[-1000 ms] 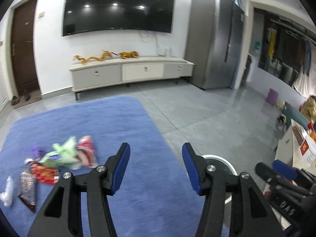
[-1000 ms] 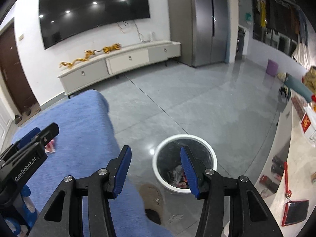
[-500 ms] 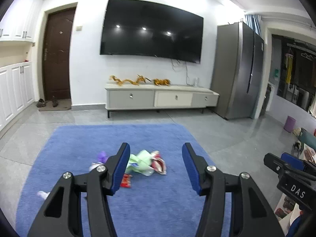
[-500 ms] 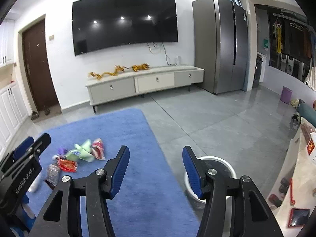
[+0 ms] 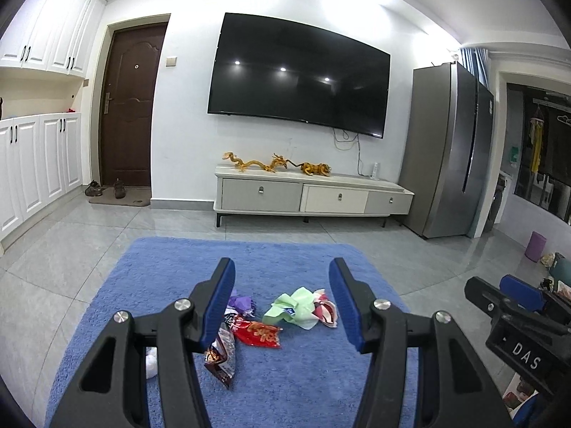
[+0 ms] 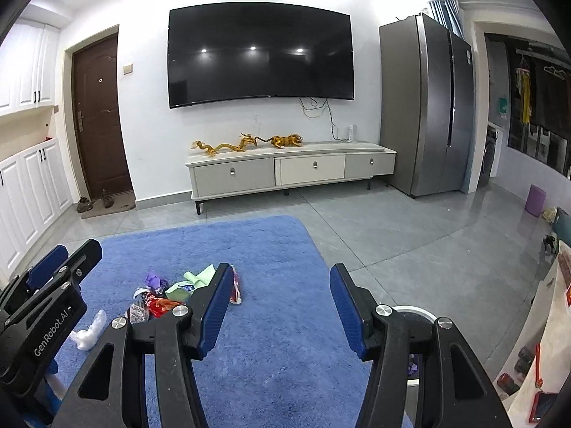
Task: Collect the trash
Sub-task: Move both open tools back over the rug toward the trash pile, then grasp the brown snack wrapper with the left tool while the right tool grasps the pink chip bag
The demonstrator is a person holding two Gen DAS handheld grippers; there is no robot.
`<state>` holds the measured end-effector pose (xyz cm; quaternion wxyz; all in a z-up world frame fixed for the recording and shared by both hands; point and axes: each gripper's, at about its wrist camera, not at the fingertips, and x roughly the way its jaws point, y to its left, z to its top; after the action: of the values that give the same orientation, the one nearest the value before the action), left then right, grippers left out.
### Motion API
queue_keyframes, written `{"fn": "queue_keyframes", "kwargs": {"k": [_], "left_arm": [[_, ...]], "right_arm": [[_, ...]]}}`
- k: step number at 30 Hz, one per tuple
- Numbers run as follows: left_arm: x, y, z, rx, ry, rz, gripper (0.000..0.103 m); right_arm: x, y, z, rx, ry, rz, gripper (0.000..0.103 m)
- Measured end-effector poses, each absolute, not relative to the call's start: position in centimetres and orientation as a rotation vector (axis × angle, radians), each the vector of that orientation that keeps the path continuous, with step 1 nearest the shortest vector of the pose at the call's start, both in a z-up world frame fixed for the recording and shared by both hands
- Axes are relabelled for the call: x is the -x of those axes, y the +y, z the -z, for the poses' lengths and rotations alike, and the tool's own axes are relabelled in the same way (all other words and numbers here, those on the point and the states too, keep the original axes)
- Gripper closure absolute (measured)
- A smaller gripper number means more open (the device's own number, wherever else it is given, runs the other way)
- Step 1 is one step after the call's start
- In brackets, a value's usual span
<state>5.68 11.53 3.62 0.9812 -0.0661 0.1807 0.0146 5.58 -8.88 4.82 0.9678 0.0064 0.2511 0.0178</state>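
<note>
Jaws wide apart on both tools, nothing between the blue pads. Left gripper (image 5: 282, 303) held above the blue rug (image 5: 171, 271), level, pointing toward the TV wall. Right gripper (image 6: 278, 306) just beside it, same heading; its side shows at the right edge of the left wrist view.

Trash lies in a loose cluster on the rug, ahead of the left gripper. Left to right in the left wrist view:
- white crumpled scrap (image 5: 151, 359), mostly hidden behind the left finger
- dark brown snack wrapper (image 5: 222, 356), flat, nearest the camera
- purple wrapper (image 5: 241, 302), farther back, just beside the left pad
- red snack packet (image 5: 257, 334), flat, touching the brown wrapper's upper end
- light green crumpled bag (image 5: 292, 307), the bulkiest piece
- red-and-white wrapper (image 5: 326, 309), against the green bag's right side

Right wrist view: same cluster sits left of centre, partly behind the left finger. White bin (image 6: 415, 312) on the grey tile floor (image 6: 410, 235) off the rug's right edge, only its rim showing behind the right finger.

Background, left to right: white cabinets (image 5: 39, 164), brown door (image 5: 125, 107), wall TV (image 5: 298, 75), low TV console (image 5: 310, 196) with gold dragon figures (image 5: 257, 164), steel fridge (image 5: 449, 149).
</note>
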Motion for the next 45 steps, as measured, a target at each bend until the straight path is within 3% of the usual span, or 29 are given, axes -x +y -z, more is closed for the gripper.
{"fn": "queue_keyframes", "kwargs": {"k": [15, 33, 45], "left_arm": [[-8.3, 12.8, -1.5, 0.138, 0.421, -0.014, 0.050], [-12.0, 23.0, 1.5, 0.081, 0.467, -0.252, 0.050], [-14.6, 23.1, 5.2, 0.168, 0.641, 0.013, 0.050]], "right_arm": [[-8.3, -7.6, -2.4, -0.003, 0.550, -0.066, 0.050], [-14.6, -6.9, 4.0, -0.047, 0.675, -0.170, 0.050], [-19.9, -6.0, 6.9, -0.088, 0.730, -0.261, 0.050]]}}
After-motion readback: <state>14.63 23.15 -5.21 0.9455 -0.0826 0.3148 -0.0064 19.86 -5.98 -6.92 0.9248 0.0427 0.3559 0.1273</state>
